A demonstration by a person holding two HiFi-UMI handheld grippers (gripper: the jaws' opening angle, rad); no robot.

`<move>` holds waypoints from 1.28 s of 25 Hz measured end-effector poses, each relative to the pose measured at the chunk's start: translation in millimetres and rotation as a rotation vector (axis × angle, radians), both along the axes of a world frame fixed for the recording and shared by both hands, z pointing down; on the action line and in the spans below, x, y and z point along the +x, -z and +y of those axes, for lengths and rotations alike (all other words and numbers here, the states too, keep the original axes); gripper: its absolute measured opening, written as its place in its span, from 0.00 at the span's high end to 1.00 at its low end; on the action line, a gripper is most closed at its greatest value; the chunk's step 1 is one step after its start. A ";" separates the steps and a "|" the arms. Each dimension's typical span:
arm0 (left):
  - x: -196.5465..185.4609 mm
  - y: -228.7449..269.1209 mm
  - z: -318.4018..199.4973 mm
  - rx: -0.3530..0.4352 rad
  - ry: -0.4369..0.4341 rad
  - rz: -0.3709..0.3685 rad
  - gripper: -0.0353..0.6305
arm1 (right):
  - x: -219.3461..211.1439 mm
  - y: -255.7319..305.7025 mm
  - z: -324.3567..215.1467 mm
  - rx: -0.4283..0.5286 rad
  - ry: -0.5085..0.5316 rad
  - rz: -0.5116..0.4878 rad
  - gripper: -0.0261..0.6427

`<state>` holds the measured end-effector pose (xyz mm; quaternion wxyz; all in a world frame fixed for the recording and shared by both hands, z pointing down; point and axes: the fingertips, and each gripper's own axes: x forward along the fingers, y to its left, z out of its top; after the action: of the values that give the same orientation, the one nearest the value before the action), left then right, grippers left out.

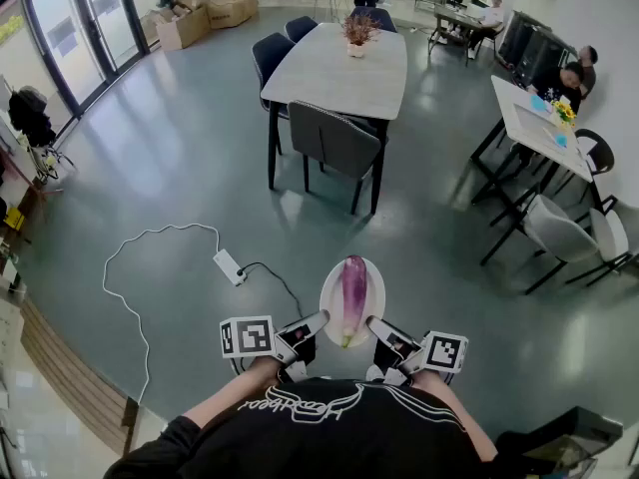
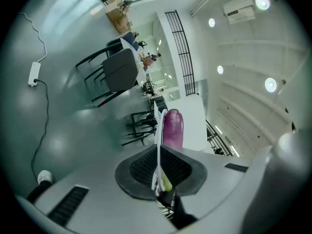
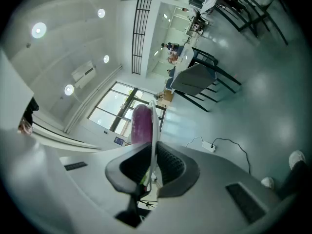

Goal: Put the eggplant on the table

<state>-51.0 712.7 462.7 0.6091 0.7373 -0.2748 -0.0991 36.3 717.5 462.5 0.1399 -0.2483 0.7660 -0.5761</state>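
Left gripper (image 1: 318, 320) and right gripper (image 1: 375, 324) pinch plate (image 1: 328, 297) bearing eggplant (image 1: 352, 285); chair (image 1: 334, 140) stands before table (image 1: 339, 63).

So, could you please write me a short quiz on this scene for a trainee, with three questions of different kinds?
1. True or false: the eggplant lies on a white plate.
2. What does the left gripper clamp? A) the eggplant B) the plate's rim C) a cable
3. Fill in: the table ahead bears a potted ____.
Key: 1 true; 2 B; 3 plant.
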 end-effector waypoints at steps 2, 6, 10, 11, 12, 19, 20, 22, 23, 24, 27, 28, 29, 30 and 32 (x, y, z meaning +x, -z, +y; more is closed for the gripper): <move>-3.6 -0.9 0.0 0.003 0.003 0.004 0.91 | -2.6 -0.4 0.2 0.000 0.000 0.001 0.91; -10.7 1.8 -3.8 0.013 0.007 0.013 0.91 | -9.9 1.5 -3.3 0.008 0.002 0.000 0.91; -11.8 3.9 -4.5 0.023 -0.001 0.019 0.91 | -11.4 2.9 -2.8 0.021 -0.001 0.011 0.91; -10.7 4.7 -4.5 0.025 -0.003 0.021 0.91 | -10.1 3.3 -2.9 0.026 -0.003 0.017 0.91; -9.9 5.2 -4.6 0.026 -0.004 0.023 0.91 | -9.1 3.9 -3.3 0.030 -0.004 0.020 0.91; -19.1 4.8 -0.7 0.014 -0.001 0.032 0.91 | -18.7 6.1 0.5 0.033 -0.011 0.012 0.91; -20.1 6.9 0.3 0.022 0.000 0.029 0.91 | -19.0 7.4 1.2 0.031 -0.013 0.007 0.91; -23.3 10.6 1.2 0.039 -0.002 0.024 0.91 | -21.6 9.3 1.3 0.031 -0.011 0.000 0.91; -24.8 11.4 1.3 0.043 -0.004 0.026 0.91 | -23.2 9.6 1.2 0.029 -0.009 0.000 0.91; -25.4 11.8 1.4 0.044 -0.006 0.030 0.91 | -24.0 9.2 1.4 0.025 -0.009 0.000 0.91; -23.5 12.9 0.9 0.052 -0.015 0.034 0.91 | -21.5 8.3 1.2 0.022 -0.015 0.007 0.91; -22.0 13.4 0.3 0.055 -0.020 0.034 0.91 | -19.9 9.1 0.4 0.027 -0.020 0.011 0.91; -20.4 13.6 -0.3 0.055 -0.024 0.034 0.91 | -18.5 9.6 -0.3 0.032 -0.026 0.016 0.91; -19.1 13.4 -0.9 0.053 -0.028 0.035 0.91 | -17.5 9.4 -0.8 0.033 -0.034 0.021 0.91; -17.5 12.6 -2.1 0.052 -0.032 0.032 0.91 | -15.8 8.0 -1.3 0.032 -0.045 0.020 0.91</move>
<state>-68.5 710.6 450.1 0.5955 0.7556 -0.2505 -0.1083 20.5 716.2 454.5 0.1489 -0.2690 0.7707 -0.5581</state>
